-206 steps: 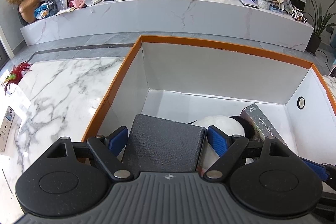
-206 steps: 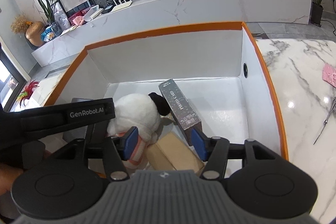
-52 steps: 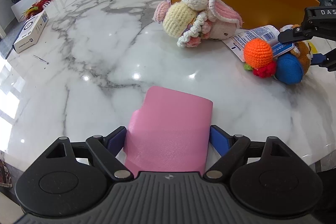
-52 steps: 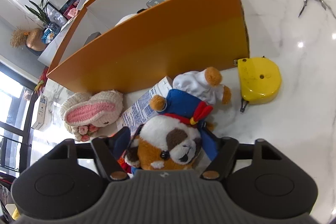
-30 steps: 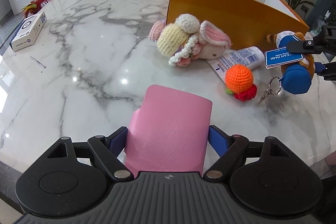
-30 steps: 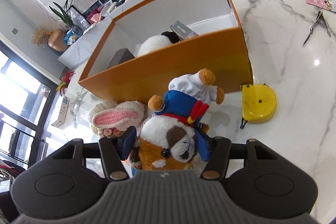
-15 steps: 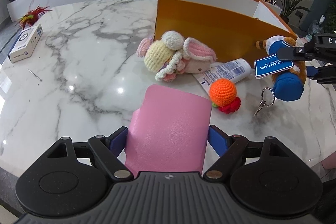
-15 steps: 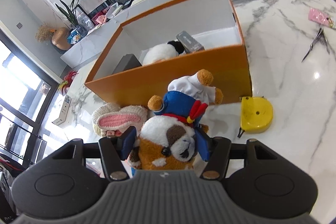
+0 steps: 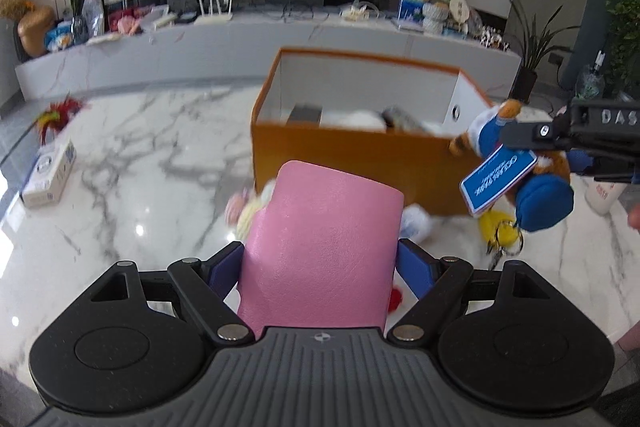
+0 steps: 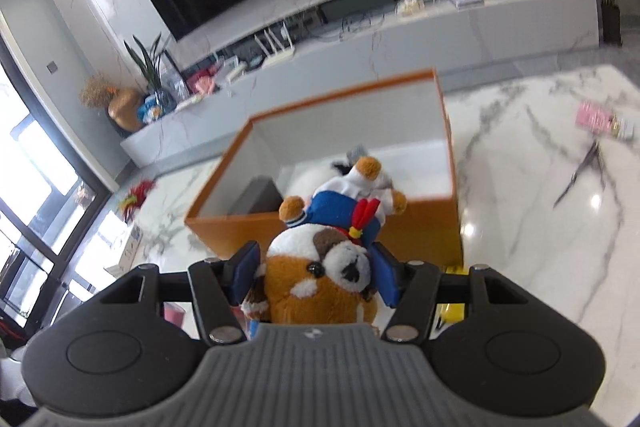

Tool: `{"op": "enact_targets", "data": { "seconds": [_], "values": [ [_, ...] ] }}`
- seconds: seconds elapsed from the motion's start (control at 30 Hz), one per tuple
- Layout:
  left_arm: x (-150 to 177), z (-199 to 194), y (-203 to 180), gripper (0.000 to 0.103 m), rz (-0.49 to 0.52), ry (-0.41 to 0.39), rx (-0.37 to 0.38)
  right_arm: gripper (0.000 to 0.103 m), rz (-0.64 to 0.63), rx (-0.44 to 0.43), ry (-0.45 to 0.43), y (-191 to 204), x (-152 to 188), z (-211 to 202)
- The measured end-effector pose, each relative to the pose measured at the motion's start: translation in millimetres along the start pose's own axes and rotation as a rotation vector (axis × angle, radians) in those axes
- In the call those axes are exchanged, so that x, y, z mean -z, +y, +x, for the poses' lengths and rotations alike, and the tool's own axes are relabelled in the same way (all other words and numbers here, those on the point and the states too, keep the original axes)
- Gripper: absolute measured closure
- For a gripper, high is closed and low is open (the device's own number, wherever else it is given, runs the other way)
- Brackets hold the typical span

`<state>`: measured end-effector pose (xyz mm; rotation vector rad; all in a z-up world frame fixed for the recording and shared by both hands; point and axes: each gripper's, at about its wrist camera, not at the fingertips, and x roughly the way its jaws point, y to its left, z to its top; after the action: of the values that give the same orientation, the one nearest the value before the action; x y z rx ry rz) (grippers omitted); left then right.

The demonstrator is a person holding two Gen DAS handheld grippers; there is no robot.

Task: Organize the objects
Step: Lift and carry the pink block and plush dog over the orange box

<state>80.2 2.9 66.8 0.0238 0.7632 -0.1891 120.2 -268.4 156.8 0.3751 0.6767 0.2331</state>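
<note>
My left gripper (image 9: 320,263) is shut on a pink leather wallet (image 9: 320,247), held up above the marble table. My right gripper (image 10: 316,277) is shut on a brown-and-white plush dog (image 10: 324,275) in a blue sailor outfit; in the left wrist view that plush dog (image 9: 536,187) hangs at the right with a blue tag and a key ring. The orange box (image 9: 352,155) with white inside stands beyond both grippers and holds a dark pouch (image 10: 260,201), a white plush and a small carton. The orange box (image 10: 424,223) lies just past the dog.
A crocheted bunny (image 9: 248,211), a white tube and a yellow tape measure (image 9: 496,227) lie in front of the box. A white carton (image 9: 48,175) and red feathers (image 9: 56,115) sit at the left; scissors (image 10: 580,175) and a pink packet (image 10: 600,119) at the right.
Both grippers have risen with their loads and tilted up, so the box's open top and the far TV wall come into view. Neither grip has changed.
</note>
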Motion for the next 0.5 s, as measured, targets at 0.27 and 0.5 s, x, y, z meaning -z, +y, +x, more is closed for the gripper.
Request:
{"op": "enact_targets", "data": {
  "seconds": [0.27,0.5],
  "values": [
    [-53.5,0.5,-19.1,0.007,0.028,-0.109,-0.013,0.044,-0.005,0.016,-0.111,-3.4,-21.7,-12.4],
    [-74.4,14.3,-25.1,0.007,0.018,-0.154,0.014,0.044,0.054,0.013,-0.148,-14.4,-37.6,-6.2]
  ]
}}
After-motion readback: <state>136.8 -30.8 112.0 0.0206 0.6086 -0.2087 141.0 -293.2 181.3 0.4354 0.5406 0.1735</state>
